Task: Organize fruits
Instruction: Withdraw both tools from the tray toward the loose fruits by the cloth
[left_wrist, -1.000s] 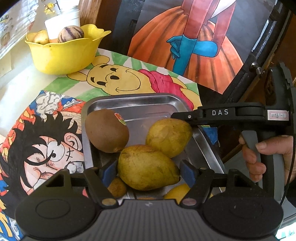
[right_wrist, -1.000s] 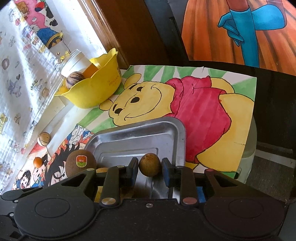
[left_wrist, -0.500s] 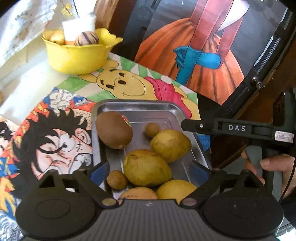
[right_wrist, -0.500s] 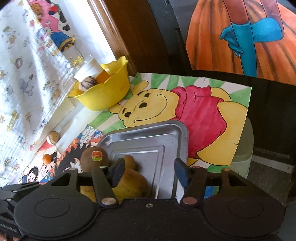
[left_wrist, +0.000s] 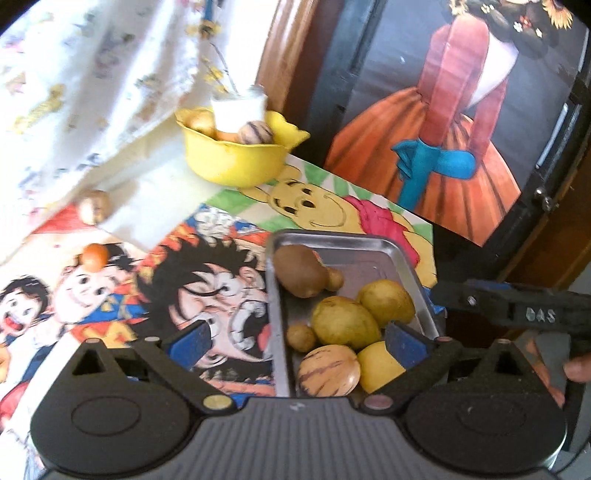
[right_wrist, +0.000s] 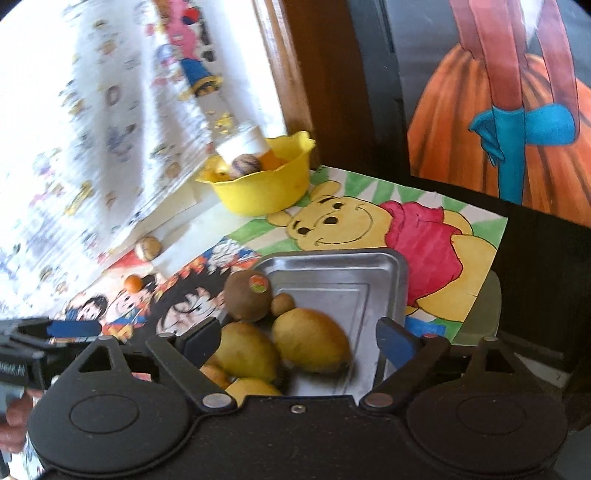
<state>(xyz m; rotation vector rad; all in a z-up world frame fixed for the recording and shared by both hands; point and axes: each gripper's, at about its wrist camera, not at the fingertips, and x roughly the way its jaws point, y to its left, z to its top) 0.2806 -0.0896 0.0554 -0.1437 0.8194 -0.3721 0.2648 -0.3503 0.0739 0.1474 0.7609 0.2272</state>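
Now both grippers hover with empty jaws still opening: left gripper (left_wrist: 297, 341) and right gripper (right_wrist: 297, 338) over the steel tray (left_wrist: 369, 245) of fruit; yellow bowl (left_wrist: 236, 162) at eleven o'clock.

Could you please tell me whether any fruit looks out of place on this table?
Yes: a small orange fruit and a round brownish fruit lie loose on the cartoon mats, outside both the metal tray and the yellow bowl holding the rest.
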